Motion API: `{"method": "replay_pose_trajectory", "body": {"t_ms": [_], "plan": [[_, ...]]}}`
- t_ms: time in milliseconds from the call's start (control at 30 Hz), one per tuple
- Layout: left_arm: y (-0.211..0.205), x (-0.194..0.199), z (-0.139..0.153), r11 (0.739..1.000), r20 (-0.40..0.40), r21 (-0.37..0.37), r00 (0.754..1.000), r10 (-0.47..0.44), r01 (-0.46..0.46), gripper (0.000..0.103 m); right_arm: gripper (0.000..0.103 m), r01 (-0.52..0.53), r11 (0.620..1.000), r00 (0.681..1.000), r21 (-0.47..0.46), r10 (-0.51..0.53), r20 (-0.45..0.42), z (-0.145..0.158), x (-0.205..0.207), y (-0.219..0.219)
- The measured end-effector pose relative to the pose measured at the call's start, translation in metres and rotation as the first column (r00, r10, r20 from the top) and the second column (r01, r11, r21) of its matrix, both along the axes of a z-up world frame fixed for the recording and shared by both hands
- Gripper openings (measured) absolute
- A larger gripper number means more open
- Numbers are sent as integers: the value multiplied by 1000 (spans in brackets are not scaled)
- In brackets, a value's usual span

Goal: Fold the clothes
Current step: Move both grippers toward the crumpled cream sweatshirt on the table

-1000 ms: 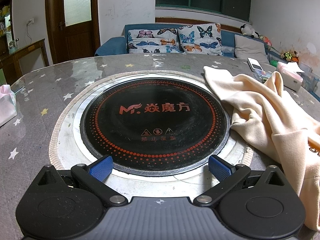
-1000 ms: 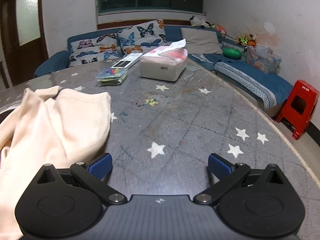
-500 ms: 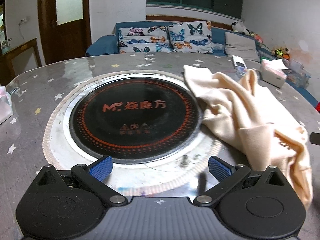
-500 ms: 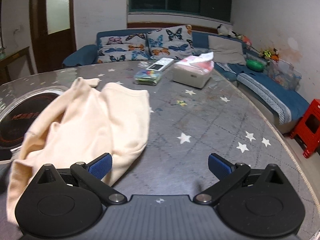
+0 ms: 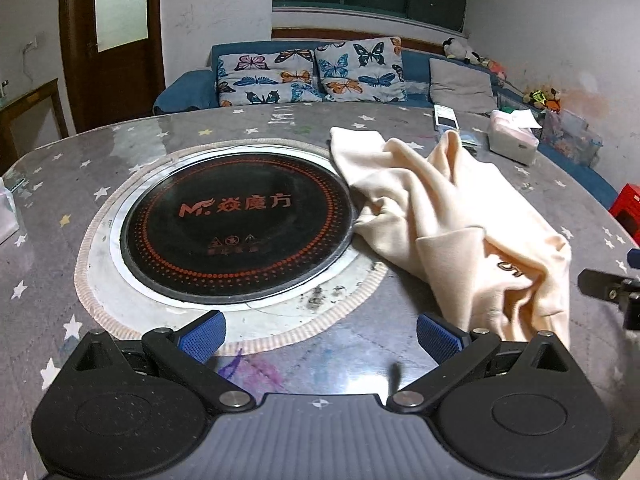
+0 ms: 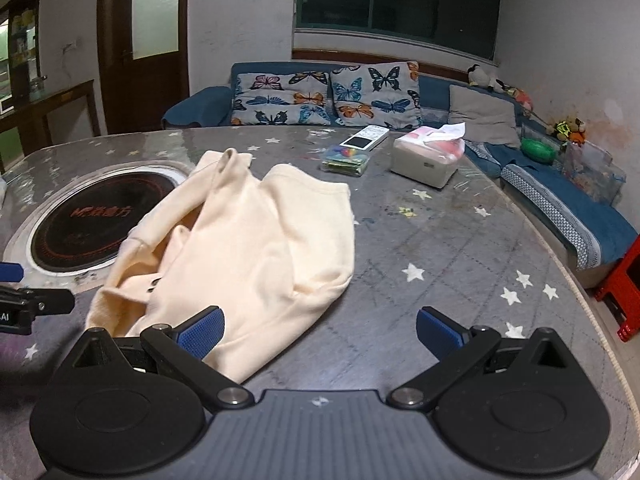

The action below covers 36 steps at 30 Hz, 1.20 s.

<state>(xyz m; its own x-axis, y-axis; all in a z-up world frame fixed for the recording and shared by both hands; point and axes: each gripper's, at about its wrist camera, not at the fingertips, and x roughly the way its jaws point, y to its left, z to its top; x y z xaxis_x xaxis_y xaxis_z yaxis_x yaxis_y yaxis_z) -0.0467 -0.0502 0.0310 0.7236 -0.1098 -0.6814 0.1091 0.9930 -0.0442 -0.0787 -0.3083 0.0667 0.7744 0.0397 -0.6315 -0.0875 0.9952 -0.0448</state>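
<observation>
**A:** Since the biggest thing in view is the table (image 5: 132,148), start there: what lies on it?

**B:** A grey, star-printed top fills both views. Set into it, centre-left in the left wrist view, is a round black hotplate (image 5: 236,232) with red lettering. Right of that plate, running from mid-frame toward the lower right, lies the cream garment (image 5: 452,220). In the right wrist view the same garment (image 6: 256,248) sits left of centre.

**A:** Is it folded?

**B:** No. It lies in a loose, rumpled heap, with ridges standing up, one edge touching the hotplate's pale rim, and no squared edges or flat layers. By my judgement the folding is all still to be had: it needs spreading flat, then the folds made.

**A:** And the tongs?

**B:** Both are spread wide and hold nothing. The left gripper (image 5: 320,338) hovers at the bottom of its frame over bare table beside the plate rim, its right pad near the garment's lower corner. The right gripper (image 6: 318,332) has its left pad over the garment's near edge; whether it touches the cloth I cannot tell.

**A:** Smaller things?

**B:** Toward the upper right of the right wrist view: a tissue box (image 6: 426,158), a remote (image 6: 365,138) and a small colourful packet (image 6: 346,159), all well apart from the garment.
</observation>
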Motion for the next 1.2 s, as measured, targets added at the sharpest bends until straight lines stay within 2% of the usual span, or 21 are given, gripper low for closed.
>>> {"method": "replay_pose_trajectory", "body": {"t_ms": [533,1200], "plan": [[-10,-14,12,1000,3,-9,1000,-25,25,103,103,-47,999,999,14,47,4,5,-24,13],[-14,-19,17,1000,5,-11,1000,-9,9,103,103,-59,997,998,52,60,-17,3,-37,21]]}}
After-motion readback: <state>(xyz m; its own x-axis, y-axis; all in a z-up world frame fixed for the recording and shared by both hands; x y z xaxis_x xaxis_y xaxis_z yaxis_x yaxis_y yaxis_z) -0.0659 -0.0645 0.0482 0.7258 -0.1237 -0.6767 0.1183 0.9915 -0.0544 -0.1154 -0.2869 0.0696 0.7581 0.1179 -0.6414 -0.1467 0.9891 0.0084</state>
